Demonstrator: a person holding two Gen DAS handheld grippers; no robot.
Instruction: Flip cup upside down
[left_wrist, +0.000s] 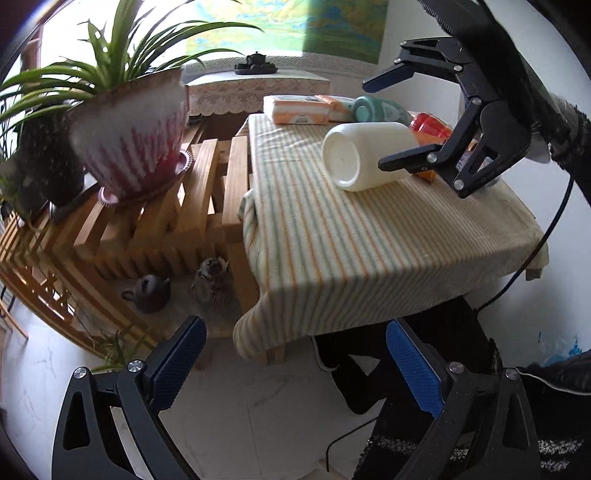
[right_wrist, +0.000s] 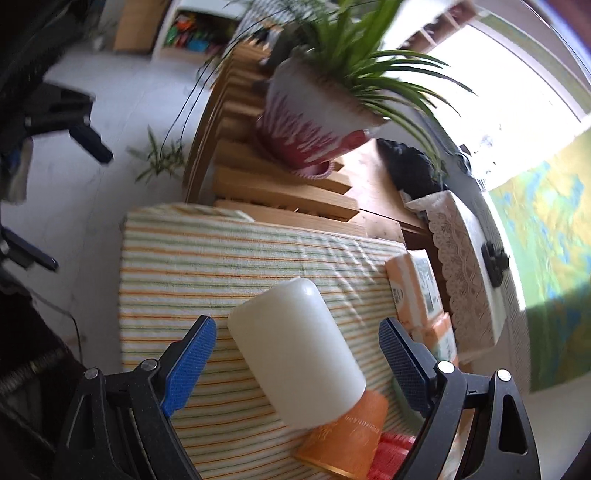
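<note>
A white cup (left_wrist: 364, 155) lies on its side on the striped tablecloth (left_wrist: 332, 236), its closed base facing the left wrist camera. In the right wrist view the cup (right_wrist: 299, 354) lies between my right gripper's open blue pads, not touched by either. My right gripper (right_wrist: 295, 354) is open, with its fingers on either side of the cup; it also shows in the left wrist view (left_wrist: 384, 122). My left gripper (left_wrist: 295, 358) is open and empty, held in front of the table's near edge, above the floor.
An orange cup (right_wrist: 347, 435) and a red item (right_wrist: 391, 454) lie just behind the white cup. Tissue packs (left_wrist: 299, 109) and a teal bottle (left_wrist: 380, 109) sit at the table's far end. A potted plant (left_wrist: 129, 136) stands on a wooden rack (left_wrist: 177, 221) to the left.
</note>
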